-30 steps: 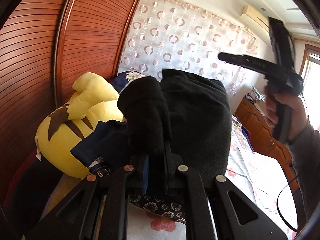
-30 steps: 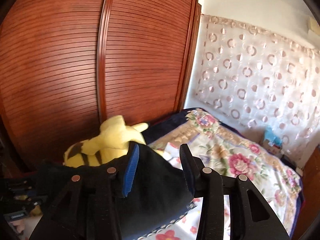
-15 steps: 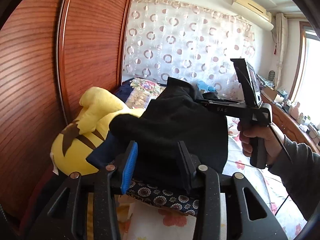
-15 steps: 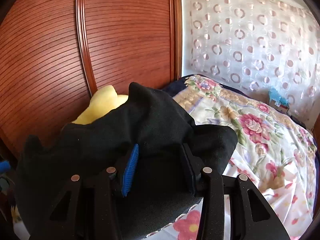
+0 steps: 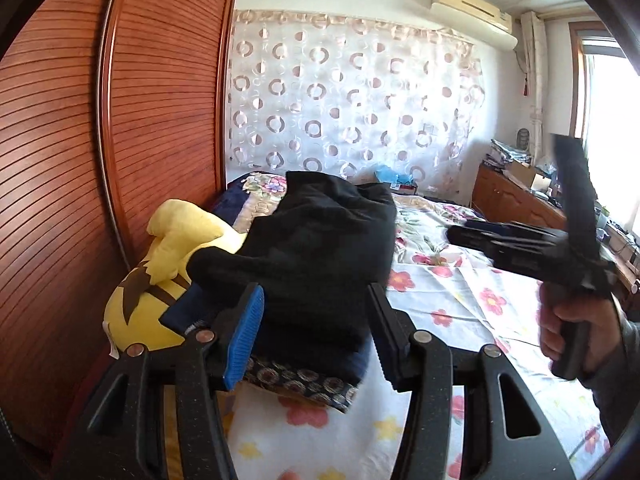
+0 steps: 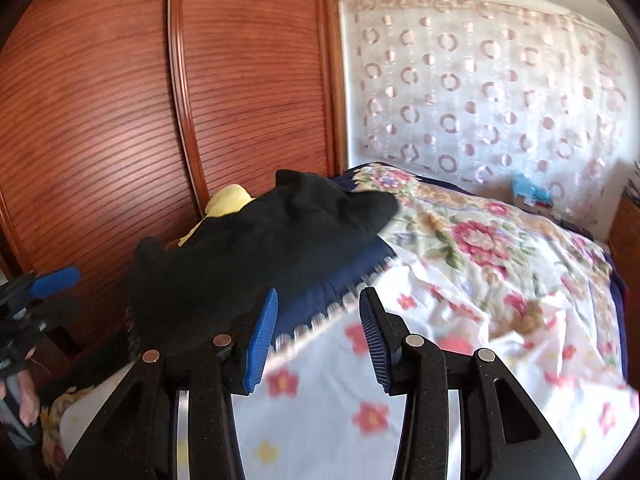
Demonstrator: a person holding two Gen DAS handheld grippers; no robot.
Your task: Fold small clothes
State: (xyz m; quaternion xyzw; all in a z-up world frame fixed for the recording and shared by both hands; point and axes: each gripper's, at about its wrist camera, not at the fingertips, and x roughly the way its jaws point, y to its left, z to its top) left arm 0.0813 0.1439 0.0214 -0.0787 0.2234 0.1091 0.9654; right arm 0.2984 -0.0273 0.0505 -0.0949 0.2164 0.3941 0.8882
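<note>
Blue ribbed pads line the left gripper, whose jaws are opening: the black garment lies in the gap beyond them, yet neither pad presses on it, so it looks let go so that it can settle. The right gripper stands with its jaws apart and nothing between them, only flowered bed sheet showing through the gap; in the left view it is held by the person's hand well to the right of the garment, apparently drawn clear so the cloth is not dragged along. That garment is bunched rather than flat, heaped on a dark blue cloth with a patterned edge near the bed's left side, one rounded end sticking out toward the left gripper. Just beyond the garment on its left, touching it or nearly so, sits a yellow plush toy against the reddish slatted wardrobe door. Behind the garment hangs a sheer curtain with ring shapes. Judging by the lumpy heap, the fold is not yet neat, and smoothing is probably needed before it counts as done.
</note>
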